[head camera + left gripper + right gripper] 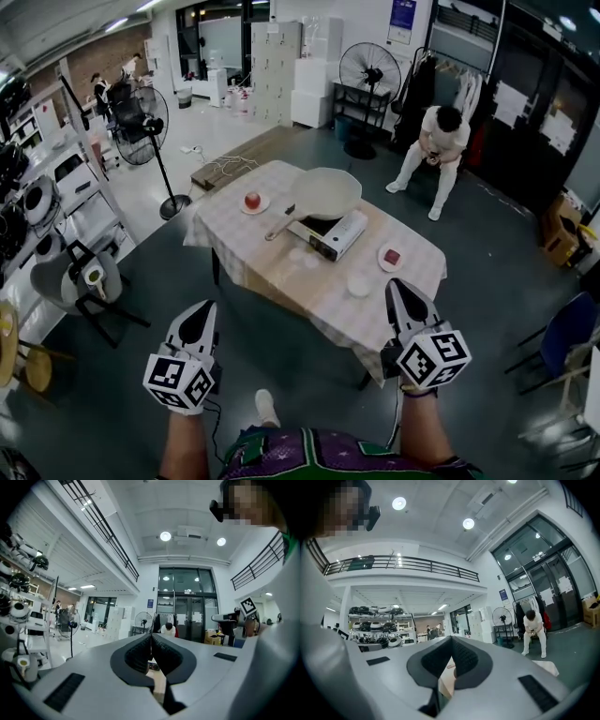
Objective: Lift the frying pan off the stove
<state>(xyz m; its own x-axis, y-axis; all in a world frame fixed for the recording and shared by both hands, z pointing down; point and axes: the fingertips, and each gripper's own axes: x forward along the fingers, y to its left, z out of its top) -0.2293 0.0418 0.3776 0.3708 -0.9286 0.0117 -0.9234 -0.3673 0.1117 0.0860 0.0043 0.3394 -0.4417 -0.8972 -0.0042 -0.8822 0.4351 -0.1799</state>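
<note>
Left gripper (pixel 197 323), right gripper (pixel 403 302): fingers were pressed together, empty, by worktop's (pixel 281 272) near edge. Frying pan (pixel 323 194) sat on stove (pixel 330 234) mid-worktop, handle (pixel 281 225) toward left edge. Risk I judged: shut fingers shoving handle, pan tipping.

Dim bluish light from round ceiling lights (pixel 165 536); strong fisheye bending, black corners, background perhaps soft.

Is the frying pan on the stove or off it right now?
On. The head view shows the frying pan resting on top of the portable stove on the table.
</note>
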